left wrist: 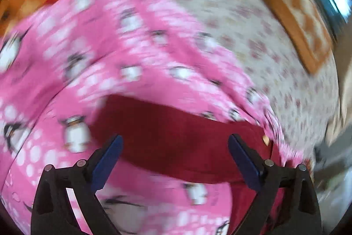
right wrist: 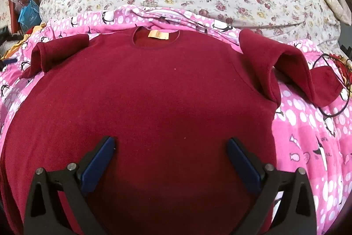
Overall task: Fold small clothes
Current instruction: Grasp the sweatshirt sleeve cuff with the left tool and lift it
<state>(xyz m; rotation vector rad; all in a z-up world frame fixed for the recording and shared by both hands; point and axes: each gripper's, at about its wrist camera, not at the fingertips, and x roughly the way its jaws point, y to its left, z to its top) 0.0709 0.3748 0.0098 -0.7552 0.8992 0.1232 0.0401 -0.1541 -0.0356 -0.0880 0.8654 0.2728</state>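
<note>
Right wrist view has the top [right wrist: 140,89] laid flat, face up on the pink blanket [right wrist: 308,136], collar and tag toward the blanket's far edge, both sleeves sticking out toward the side edges. Right gripper [right wrist: 171,147] hovers over the lower body, fingers wide apart, nothing in them. Left gripper [left wrist: 175,147] is also spread wide and empty, above an edge of the top; that view's too smeared to say which edge. My take: sleeves first. Pinch each cuff low, fold it across the chest, smooth it flat, then bring the hem up toward the collar.
</note>
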